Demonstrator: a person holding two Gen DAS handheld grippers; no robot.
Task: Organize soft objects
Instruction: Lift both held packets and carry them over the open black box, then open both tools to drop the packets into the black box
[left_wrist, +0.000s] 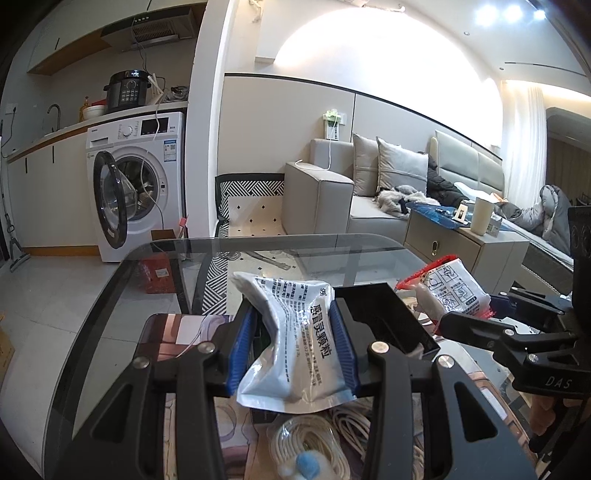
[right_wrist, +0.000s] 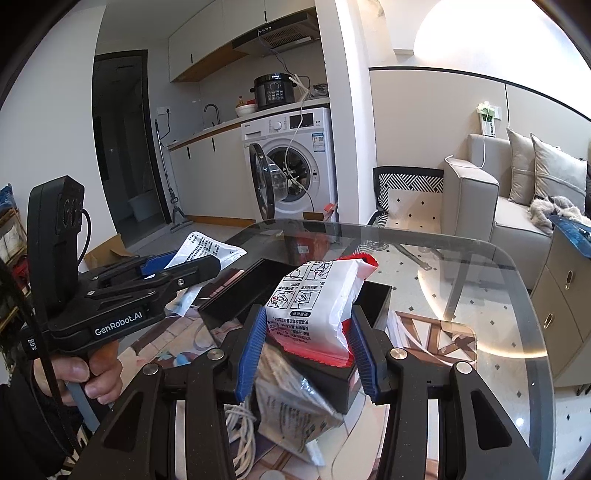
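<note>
My left gripper (left_wrist: 295, 339) is shut on a silver-white sachet pack (left_wrist: 295, 343) with dark print, pinched at its waist between the blue pads and held above the glass table (left_wrist: 110, 295). My right gripper (right_wrist: 308, 339) is shut on a white and red packet (right_wrist: 317, 299) with printed diagrams. That packet hangs over a black open box (right_wrist: 373, 299) on the table. In the left wrist view the box (left_wrist: 384, 317) lies just right of my left gripper, and the right gripper (left_wrist: 469, 317) with its packet (left_wrist: 454, 288) shows at the right. The left gripper (right_wrist: 192, 266) appears at the left of the right wrist view.
Under the grippers lie a coil of white cord (left_wrist: 314, 443), a clear plastic bag (right_wrist: 291, 406) and a blue pompom (left_wrist: 306, 465). A washing machine (left_wrist: 136, 177) with its door open stands beyond the table. A beige sofa (left_wrist: 351, 184) and a cabinet (left_wrist: 461, 240) are at the right. A hand (right_wrist: 85, 376) holds the left gripper's handle.
</note>
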